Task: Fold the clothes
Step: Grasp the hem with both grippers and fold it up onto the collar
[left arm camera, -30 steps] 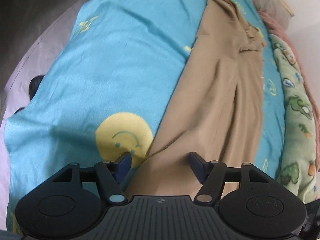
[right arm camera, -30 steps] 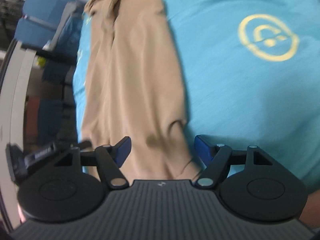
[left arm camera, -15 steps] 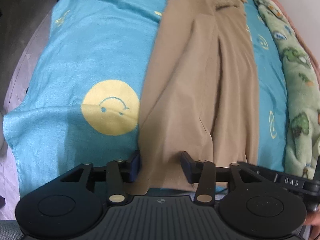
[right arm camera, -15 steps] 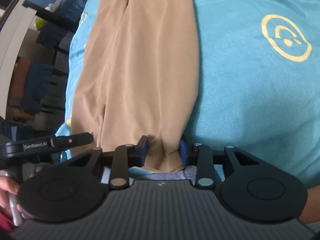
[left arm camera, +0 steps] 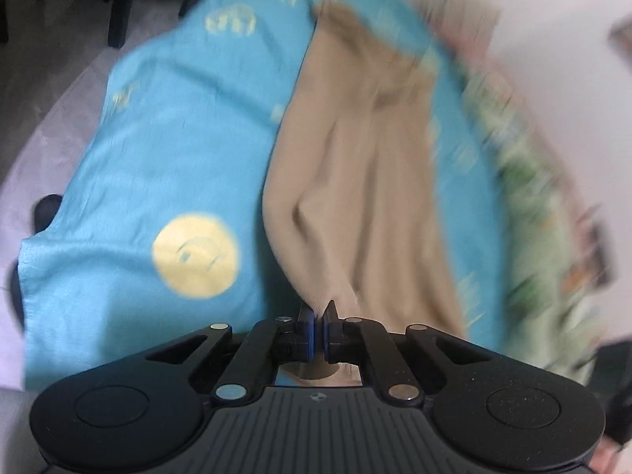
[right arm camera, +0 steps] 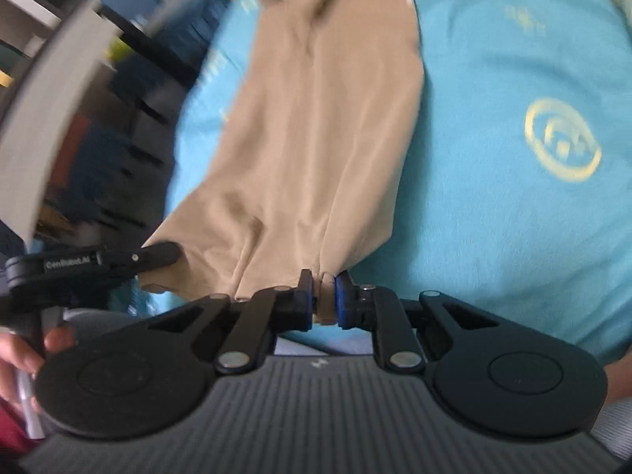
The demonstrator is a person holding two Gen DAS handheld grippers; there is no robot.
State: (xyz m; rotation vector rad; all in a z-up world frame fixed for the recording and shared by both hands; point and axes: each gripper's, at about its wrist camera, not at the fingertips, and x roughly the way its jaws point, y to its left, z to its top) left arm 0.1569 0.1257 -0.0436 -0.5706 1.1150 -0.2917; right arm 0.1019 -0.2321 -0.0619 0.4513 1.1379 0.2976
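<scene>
A tan garment (left arm camera: 367, 181) lies lengthwise on a bed covered by a turquoise sheet (left arm camera: 158, 150) printed with yellow smiley faces, its near hem pinched by two hand-held grippers. Seen from the left wrist camera, a dark shoe-like shape (left arm camera: 45, 211) sits on the pale floor at far left, just off the sheet's edge. Next comes a solid yellow smiley (left arm camera: 196, 256) on the sheet, then the garment, running away from the camera up the middle of the bed. The left gripper (left arm camera: 318, 326) is clamped tight on the garment's near left corner, blue pads all but meeting, with a peak of tan cloth rising between them. Beyond the garment, a strip of sheet separates it from a green patterned blanket (left arm camera: 529, 213), heavily blurred, along the right side.

From the right wrist camera, a hand (right arm camera: 27, 351) at lower left grips the handle of the other tool, whose black arm reaches the hem's left end. Blurred dark blue furniture (right arm camera: 118, 126) stands off the bed behind it. The right gripper (right arm camera: 324, 300) is closing on the hem's right corner, a bunched fold of tan cloth squeezed between its pads. The fabric pulls up in creases from both pinch points. No containers can be made out in either view.
</scene>
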